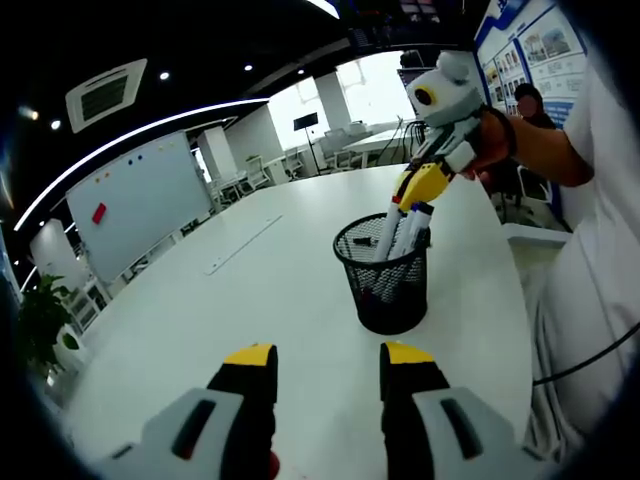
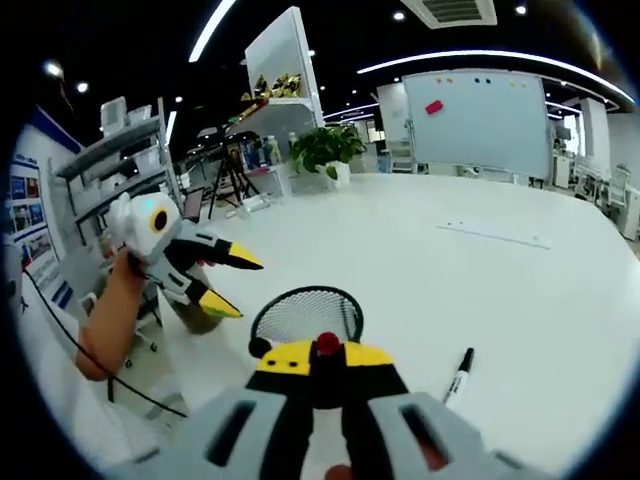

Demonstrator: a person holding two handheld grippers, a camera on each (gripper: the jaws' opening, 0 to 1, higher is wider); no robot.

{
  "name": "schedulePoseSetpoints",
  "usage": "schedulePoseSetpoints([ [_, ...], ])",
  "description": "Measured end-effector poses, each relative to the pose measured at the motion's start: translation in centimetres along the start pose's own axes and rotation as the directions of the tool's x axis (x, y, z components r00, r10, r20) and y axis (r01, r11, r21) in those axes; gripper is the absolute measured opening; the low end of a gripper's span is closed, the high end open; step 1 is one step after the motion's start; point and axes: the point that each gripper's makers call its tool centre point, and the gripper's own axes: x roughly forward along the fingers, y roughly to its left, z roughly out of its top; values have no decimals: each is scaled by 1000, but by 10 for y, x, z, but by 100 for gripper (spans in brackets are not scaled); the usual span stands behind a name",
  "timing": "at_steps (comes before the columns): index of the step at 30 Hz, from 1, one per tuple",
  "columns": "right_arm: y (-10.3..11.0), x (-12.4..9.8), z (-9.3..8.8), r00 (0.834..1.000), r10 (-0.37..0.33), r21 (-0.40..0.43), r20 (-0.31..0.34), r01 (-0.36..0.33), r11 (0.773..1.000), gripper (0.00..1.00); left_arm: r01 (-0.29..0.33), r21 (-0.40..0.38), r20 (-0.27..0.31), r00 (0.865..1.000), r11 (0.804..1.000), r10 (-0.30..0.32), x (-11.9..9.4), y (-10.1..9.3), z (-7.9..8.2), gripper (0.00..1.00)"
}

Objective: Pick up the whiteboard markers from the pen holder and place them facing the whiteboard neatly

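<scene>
Clearly two grippers at work over one white bench (image 1: 300,300). Left gripper (image 1: 327,362) at 6 o'clock in the left gripper view, fingers spread apart, nothing between them; also seen in the right gripper view (image 2: 232,280) at 9 o'clock, held in a hand (image 2: 118,268), yellow tips parted. Right gripper (image 2: 320,362) at 6 o'clock in the right gripper view, fingers pressed together around a red-capped marker (image 2: 327,344), just above the mouth of the pen holder (image 2: 300,312); same gripper in the left gripper view (image 1: 418,190) at 1 o'clock, reaching down into the holder.

One black mesh pen holder (image 1: 385,275), upright, right of centre on the bench. Inside it at least two white markers (image 1: 400,232) standing on end; exact count hard to tell through the mesh. One more black-capped marker (image 2: 458,375) lying flat on the bench, at 4 o'clock from the holder in the right gripper view, apart from it.

One whiteboard (image 1: 135,205) well beyond the bench at 10 o'clock, a red eraser (image 1: 99,212) stuck on it. One potted plant (image 2: 328,150) at 12 o'clock near a tall shelf (image 2: 280,75).
</scene>
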Motion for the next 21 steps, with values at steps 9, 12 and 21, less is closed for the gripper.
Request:
schedulePoseSetpoints([
  [9,-1,0,2,1000,-2,-30,15,2,1000,9,0,1,0,1000,1000,0,0,1,0,43],
  [12,-1,0,3,1000,-2,-33,26,3,999,9,0,1,2,1000,1000,0,0,1,0,43],
  [21,1,2,2,1000,9,-42,27,-8,999,10,1,0,4,1000,1000,-1,0,0,1,43],
])
